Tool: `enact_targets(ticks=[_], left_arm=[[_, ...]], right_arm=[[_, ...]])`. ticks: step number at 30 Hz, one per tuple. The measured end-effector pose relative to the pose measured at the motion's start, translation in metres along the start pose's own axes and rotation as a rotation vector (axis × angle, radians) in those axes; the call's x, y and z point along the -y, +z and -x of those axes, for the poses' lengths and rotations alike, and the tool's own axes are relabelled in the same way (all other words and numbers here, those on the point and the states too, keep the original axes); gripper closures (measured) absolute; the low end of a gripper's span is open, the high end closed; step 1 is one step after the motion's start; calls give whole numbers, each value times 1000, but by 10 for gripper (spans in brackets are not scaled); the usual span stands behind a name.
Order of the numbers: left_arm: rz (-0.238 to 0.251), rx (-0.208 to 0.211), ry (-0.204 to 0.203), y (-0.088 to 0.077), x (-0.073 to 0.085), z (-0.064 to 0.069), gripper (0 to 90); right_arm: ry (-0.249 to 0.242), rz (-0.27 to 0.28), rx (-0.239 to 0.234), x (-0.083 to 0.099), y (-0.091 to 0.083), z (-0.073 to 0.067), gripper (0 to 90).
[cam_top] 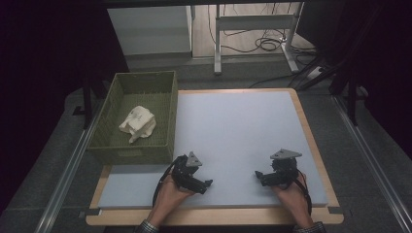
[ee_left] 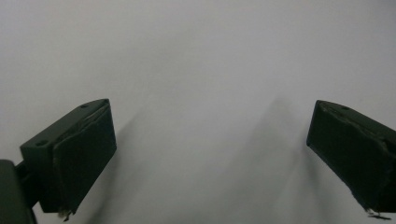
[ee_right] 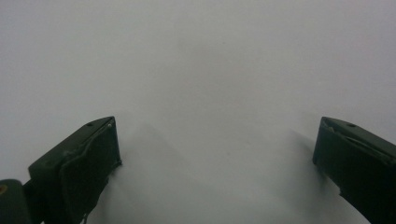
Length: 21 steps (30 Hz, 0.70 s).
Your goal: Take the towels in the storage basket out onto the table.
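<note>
Two hands enter at six o'clock, each holding a gripper low over the grey mat (cam_top: 243, 131). Largest beyond them is the green woven basket (cam_top: 111, 116), at ten o'clock off the mat's left edge, with a crumpled white cloth (cam_top: 138, 124) inside. Left gripper (cam_top: 206, 185) and right gripper (cam_top: 259, 175) both have jaws spread wide and empty. From the left gripper, the nearer one, the cloth lies toward eleven o'clock.

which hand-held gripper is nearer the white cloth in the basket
Left. The left hand-held gripper rests on the grey mat just below the basket's near right corner; the white cloth lies inside it. The right hand-held gripper sits farther right.
</note>
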<state>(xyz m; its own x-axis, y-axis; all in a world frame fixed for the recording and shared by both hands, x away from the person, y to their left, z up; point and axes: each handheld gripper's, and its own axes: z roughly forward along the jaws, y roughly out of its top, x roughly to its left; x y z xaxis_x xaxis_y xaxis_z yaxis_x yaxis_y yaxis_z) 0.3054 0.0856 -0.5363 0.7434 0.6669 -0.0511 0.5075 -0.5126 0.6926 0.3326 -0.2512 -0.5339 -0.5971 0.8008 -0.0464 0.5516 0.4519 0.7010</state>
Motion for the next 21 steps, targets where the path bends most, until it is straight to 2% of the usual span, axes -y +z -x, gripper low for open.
enact_targets(ticks=[4,9,13,21], left_arm=[[-1,7,32,-3,-11,3,18],[5,24,41,-4,-20,3,18],[-12,25,58,-2,-30,3,17],[-34,42,55,-2,-46,1,16]], right_arm=[[0,0,0,0,0,0,7],[-1,1,0,0,0,0,7],[0,1,0,0,0,0,7],[-1,1,0,0,0,0,7]])
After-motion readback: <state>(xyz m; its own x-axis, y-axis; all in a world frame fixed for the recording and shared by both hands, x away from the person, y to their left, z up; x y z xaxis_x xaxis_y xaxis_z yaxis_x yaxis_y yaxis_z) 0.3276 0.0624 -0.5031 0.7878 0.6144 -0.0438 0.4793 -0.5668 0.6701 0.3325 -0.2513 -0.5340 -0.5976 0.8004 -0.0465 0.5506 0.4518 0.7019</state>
